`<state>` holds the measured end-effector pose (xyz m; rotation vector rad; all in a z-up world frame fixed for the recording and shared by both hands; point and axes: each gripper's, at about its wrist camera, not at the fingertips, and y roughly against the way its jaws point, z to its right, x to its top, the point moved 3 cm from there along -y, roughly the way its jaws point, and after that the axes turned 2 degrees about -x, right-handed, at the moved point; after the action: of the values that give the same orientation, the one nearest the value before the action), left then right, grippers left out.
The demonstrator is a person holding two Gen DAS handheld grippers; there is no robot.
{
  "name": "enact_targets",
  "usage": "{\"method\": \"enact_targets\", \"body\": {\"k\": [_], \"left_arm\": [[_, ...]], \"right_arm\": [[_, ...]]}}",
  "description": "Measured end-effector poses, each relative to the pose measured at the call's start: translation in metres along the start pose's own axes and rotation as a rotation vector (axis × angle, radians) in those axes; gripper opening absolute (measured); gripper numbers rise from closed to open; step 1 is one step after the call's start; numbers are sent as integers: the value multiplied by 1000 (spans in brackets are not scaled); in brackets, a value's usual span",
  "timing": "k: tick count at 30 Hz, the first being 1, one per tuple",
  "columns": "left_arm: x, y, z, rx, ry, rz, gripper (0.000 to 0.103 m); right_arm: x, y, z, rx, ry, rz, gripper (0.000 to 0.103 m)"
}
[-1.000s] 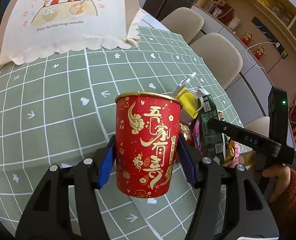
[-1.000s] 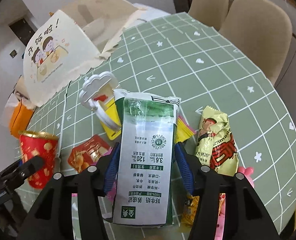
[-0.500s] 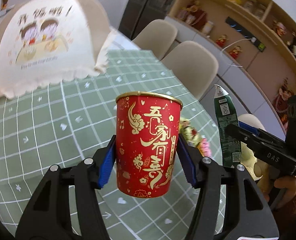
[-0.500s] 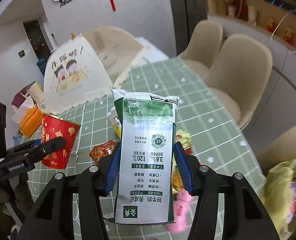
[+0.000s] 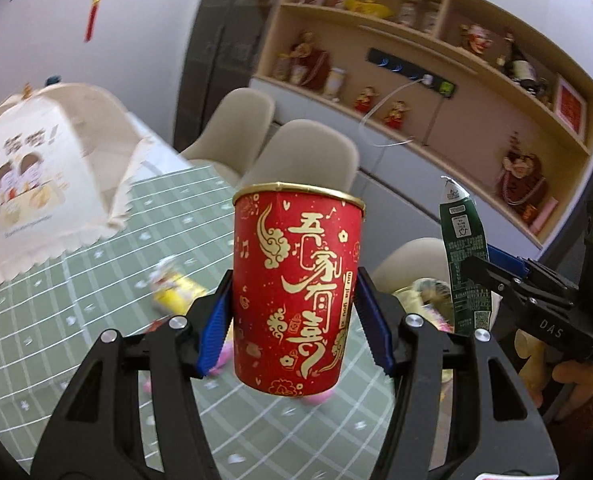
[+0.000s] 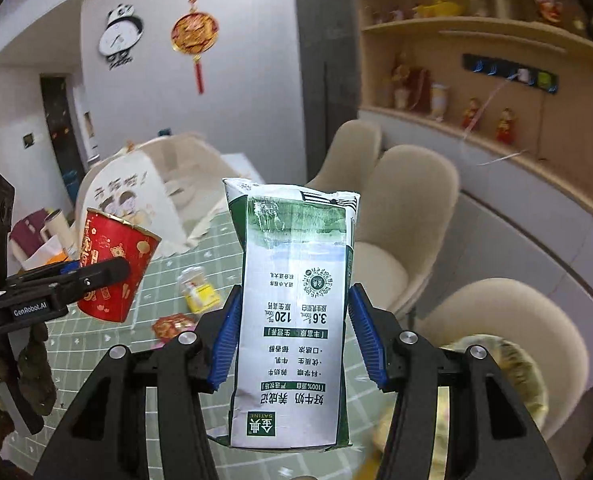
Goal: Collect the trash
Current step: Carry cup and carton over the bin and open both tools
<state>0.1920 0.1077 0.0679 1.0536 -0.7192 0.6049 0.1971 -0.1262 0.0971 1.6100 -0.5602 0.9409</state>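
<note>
My left gripper (image 5: 296,320) is shut on a red paper cup (image 5: 296,288) with gold lettering, held upright high above the green checked table (image 5: 76,280). The cup also shows in the right wrist view (image 6: 112,268). My right gripper (image 6: 292,336) is shut on a flattened green-and-white milk carton (image 6: 292,312), held upside down above the table; in the left wrist view the carton (image 5: 462,256) stands to the right of the cup. Loose trash stays on the table: a yellow container (image 6: 198,292), a red packet (image 6: 172,326) and something pink (image 5: 220,356).
A cream food cover (image 5: 36,176) stands at the table's far left. Beige chairs (image 6: 408,216) line the far side. A wall shelf with figurines (image 5: 416,60) runs behind. A bin with yellowish contents (image 6: 496,376) sits at lower right.
Both grippers have risen and tilted up with the cup and the carton; the table has dropped lower in both views and the room wall and shelves have come into sight.
</note>
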Motion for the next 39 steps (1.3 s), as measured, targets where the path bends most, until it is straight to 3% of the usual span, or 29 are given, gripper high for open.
{"method": "enact_targets", "body": {"k": [6, 15, 24, 27, 31, 36, 39], "left_arm": [[1, -44, 69, -139, -26, -44, 55], [-17, -131, 179, -308, -91, -155, 55], [-54, -213, 240, -348, -105, -294, 55], [-63, -237, 256, -361, -104, -335, 56], [-69, -262, 264, -382, -83, -420, 69], [-59, -246, 245, -348, -46, -370, 70], [-55, -229, 223, -286, -36, -328, 70]], "right_arm": [[-11, 37, 73, -136, -9, 32, 50], [-39, 73, 187, -271, -140, 40, 50], [-61, 72, 268, -334, -204, 16, 50], [-71, 70, 283, -335, -210, 6, 50], [-76, 60, 293, -324, -220, -5, 50], [-79, 39, 295, -276, -229, -14, 50], [-80, 21, 287, -243, -221, -25, 50]]}}
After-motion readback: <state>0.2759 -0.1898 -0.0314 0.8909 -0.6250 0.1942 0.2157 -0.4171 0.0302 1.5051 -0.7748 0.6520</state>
